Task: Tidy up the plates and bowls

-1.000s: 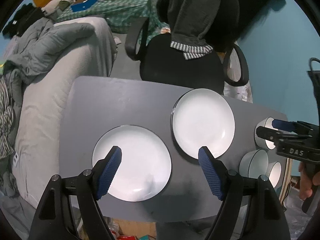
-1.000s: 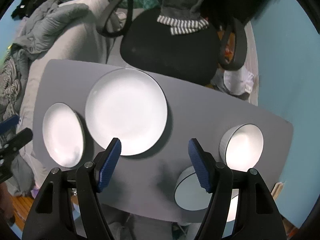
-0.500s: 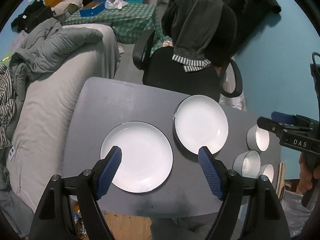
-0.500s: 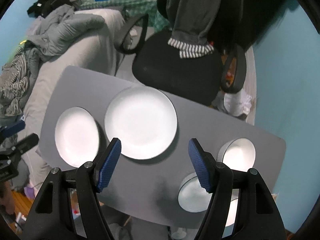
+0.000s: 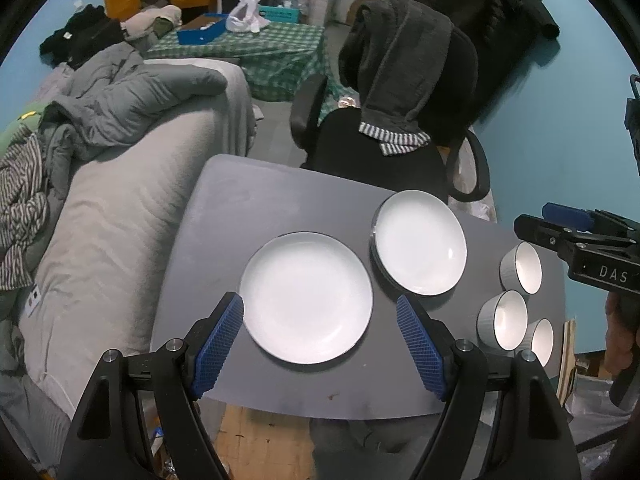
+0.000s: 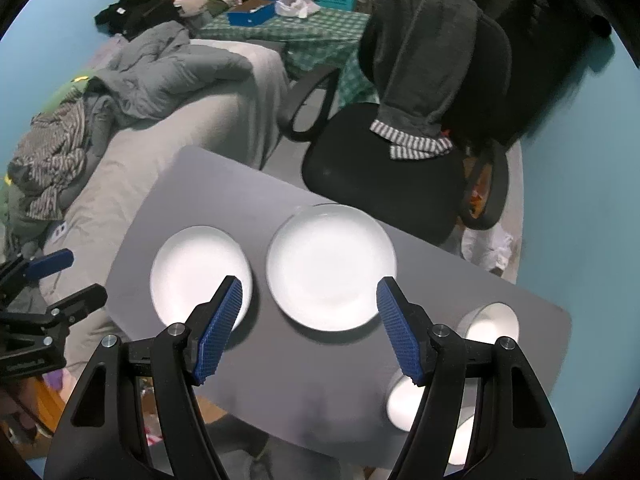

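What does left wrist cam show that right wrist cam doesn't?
Only the left wrist view: all three bowls clear of anything in front, and the right gripper from the side. Only the right wrist view: the left gripper at its left edge, and the right gripper's own fingers covering part of the bowls. Both: grey table, two white plates side by side, black chair, open jaws holding nothing.

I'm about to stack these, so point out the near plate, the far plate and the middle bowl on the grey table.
near plate (image 5: 306,298), left wrist view, centre of its white face.
far plate (image 5: 422,242), left wrist view, centre of its white face.
middle bowl (image 5: 507,320), left wrist view, its white inside.
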`<state>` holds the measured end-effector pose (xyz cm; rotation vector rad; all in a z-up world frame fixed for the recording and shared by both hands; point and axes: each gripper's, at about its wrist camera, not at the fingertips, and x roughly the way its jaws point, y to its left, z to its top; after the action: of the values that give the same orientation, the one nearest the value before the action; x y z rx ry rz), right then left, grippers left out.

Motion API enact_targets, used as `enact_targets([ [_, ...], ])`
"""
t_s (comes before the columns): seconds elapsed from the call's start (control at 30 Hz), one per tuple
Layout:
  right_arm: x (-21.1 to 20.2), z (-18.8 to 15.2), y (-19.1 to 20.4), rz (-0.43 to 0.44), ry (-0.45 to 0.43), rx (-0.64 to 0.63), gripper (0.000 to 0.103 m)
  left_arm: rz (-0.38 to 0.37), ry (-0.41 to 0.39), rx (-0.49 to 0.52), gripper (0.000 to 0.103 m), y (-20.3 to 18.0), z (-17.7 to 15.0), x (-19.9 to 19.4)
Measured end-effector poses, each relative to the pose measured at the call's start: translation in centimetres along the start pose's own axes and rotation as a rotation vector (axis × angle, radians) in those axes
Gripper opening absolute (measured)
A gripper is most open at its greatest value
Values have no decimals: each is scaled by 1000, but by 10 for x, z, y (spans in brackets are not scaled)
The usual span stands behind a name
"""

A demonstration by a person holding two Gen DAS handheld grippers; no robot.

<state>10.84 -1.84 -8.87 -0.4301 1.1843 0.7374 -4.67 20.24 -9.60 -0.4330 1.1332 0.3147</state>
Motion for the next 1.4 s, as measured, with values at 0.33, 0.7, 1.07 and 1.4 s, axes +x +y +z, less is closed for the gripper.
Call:
enact_targets([
  [0.33,4,0,37,26,14,-80,70,39,7,-83,80,37,-21,-1],
  [0.7,28,14,71,60,39,-235,70,45,56,-200,80,69,-39,27],
  [1.07,110,34,83,231,186,-315,70,33,98,-348,80,101,-43,76],
  [1.4,192,57,92,289,320,-332,70,47,100,-377,80,115,-41,122],
])
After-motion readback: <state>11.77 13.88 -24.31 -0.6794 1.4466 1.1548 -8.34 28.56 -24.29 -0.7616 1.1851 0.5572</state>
